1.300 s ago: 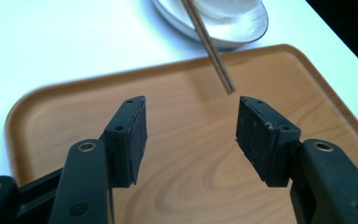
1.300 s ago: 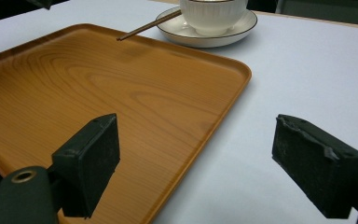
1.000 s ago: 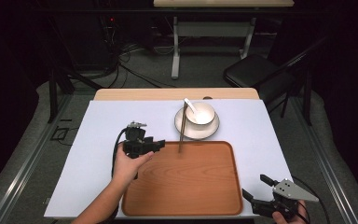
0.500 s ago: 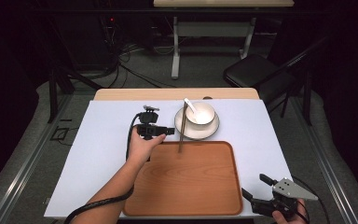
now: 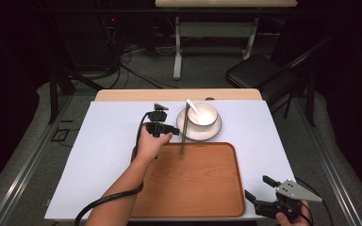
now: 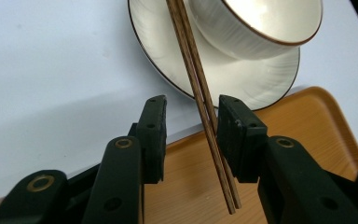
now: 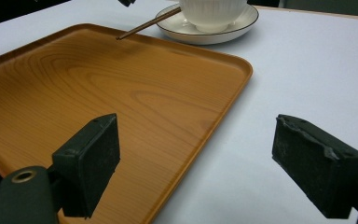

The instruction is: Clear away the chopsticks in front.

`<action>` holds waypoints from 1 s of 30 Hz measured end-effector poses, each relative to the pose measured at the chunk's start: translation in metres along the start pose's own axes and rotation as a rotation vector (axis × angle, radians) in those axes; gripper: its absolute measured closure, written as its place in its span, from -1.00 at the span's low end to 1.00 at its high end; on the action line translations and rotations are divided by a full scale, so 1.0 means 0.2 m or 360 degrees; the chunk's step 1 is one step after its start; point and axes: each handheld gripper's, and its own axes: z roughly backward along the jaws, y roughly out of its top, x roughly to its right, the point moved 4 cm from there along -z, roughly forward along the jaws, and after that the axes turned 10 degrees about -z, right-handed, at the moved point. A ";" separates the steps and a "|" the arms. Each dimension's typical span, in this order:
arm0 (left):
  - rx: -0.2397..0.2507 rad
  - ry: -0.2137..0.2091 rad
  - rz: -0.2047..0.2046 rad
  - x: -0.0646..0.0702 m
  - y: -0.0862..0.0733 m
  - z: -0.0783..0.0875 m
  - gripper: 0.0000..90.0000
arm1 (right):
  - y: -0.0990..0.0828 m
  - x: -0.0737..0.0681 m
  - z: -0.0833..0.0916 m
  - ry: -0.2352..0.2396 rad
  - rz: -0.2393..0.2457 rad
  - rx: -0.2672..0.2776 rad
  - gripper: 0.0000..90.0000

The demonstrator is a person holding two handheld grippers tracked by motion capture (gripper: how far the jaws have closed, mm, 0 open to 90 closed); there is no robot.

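A pair of brown chopsticks (image 5: pixel 184 129) leans from the white saucer (image 5: pixel 199 134) down onto the far edge of the wooden tray (image 5: pixel 193 183). A white bowl (image 5: pixel 202 114) with a spoon (image 5: pixel 192 106) stands on the saucer. My left gripper (image 5: pixel 174 129) reaches the chopsticks from the left. In the left gripper view the chopsticks (image 6: pixel 200 88) pass between the jaws of the left gripper (image 6: pixel 191 121), close against the right pad, with a gap to the left pad; the jaws have just been closing. My right gripper (image 5: pixel 257 187) stands open by the tray's near right corner, holding nothing.
A white sheet (image 5: pixel 108 155) covers the table; bare wood (image 5: pixel 136 95) shows along the far edge. A black chair (image 5: pixel 254 70) and a table leg frame (image 5: pixel 176 52) stand on the floor beyond. In the right gripper view the tray (image 7: pixel 98 79) lies to the left.
My left hand has moved right and away, up to the chopsticks, which now sit between its narrower jaws. The right gripper has stayed where it was.
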 end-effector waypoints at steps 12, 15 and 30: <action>-0.0069 -0.0033 0.0027 0.03 -0.01 -0.10 0.52 | 0.00 0.00 0.00 0.0001 -0.0007 0.0000 -0.67; -0.0079 -0.0040 0.0030 0.03 -0.01 -0.12 0.56 | 0.00 0.00 0.00 0.0002 -0.0007 0.0000 -0.67; -0.0143 -0.0138 0.0195 0.02 0.00 -0.14 0.69 | 0.00 0.00 0.00 0.0001 -0.0013 -0.0001 -0.67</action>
